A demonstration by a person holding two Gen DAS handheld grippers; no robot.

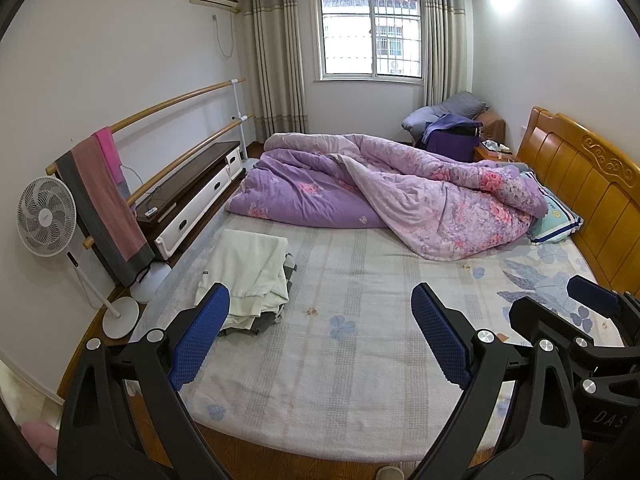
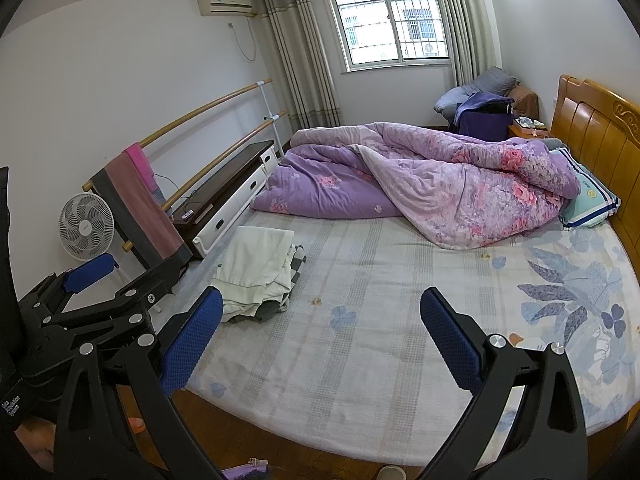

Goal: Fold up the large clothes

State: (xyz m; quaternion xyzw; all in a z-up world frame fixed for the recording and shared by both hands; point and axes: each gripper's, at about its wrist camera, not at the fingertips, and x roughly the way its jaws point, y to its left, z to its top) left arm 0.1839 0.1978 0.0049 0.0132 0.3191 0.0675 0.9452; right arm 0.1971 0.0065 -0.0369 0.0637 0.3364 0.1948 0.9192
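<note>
A pile of folded clothes, cream-white on top point(image 1: 248, 272) with grey checked pieces beneath, lies on the bed's left side; it also shows in the right wrist view point(image 2: 258, 270). My left gripper point(image 1: 320, 336) is open and empty, held above the near edge of the bed, just right of the pile. My right gripper point(image 2: 320, 340) is open and empty, also above the near edge. Each gripper shows in the other's view: the right one at the right edge point(image 1: 560, 312), the left one at the lower left point(image 2: 96, 284).
The bed point(image 1: 360, 360) has a pale floral sheet. A crumpled purple floral quilt point(image 1: 400, 188) fills its far half, with a pillow point(image 1: 556, 216) by the wooden headboard point(image 1: 580, 184). A fan point(image 1: 46, 216), a towel rack point(image 1: 104, 200) and a low cabinet point(image 1: 196, 188) stand on the left.
</note>
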